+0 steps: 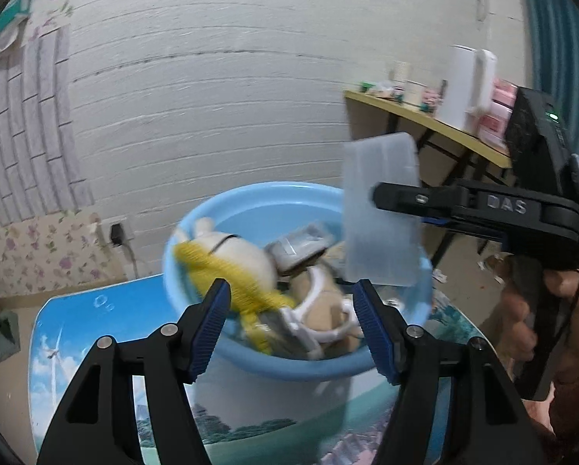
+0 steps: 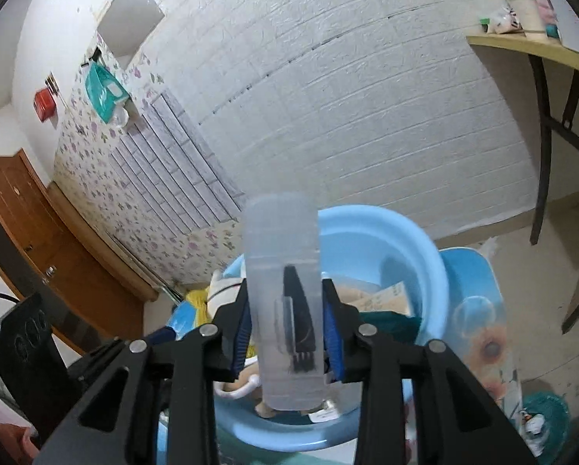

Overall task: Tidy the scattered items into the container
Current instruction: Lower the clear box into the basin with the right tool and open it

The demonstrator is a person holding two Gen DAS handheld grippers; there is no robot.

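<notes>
Now we hold the translucent plastic case (image 2: 285, 302) pinched upright in our right gripper (image 2: 289, 325), over the blue basin (image 2: 417, 240) just ahead and below. Our left gripper (image 1: 291, 325) stands spread and empty beside it. We should lower the case past the rim before letting go, clear of the plush toys (image 1: 246, 259).

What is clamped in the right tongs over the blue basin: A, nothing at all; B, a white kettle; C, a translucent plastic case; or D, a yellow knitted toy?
C: the right tongs are shut on the translucent plastic case, with both blue pads pressed against its sides above the blue basin; the left wrist view shows the same case pinched from the side.
</notes>
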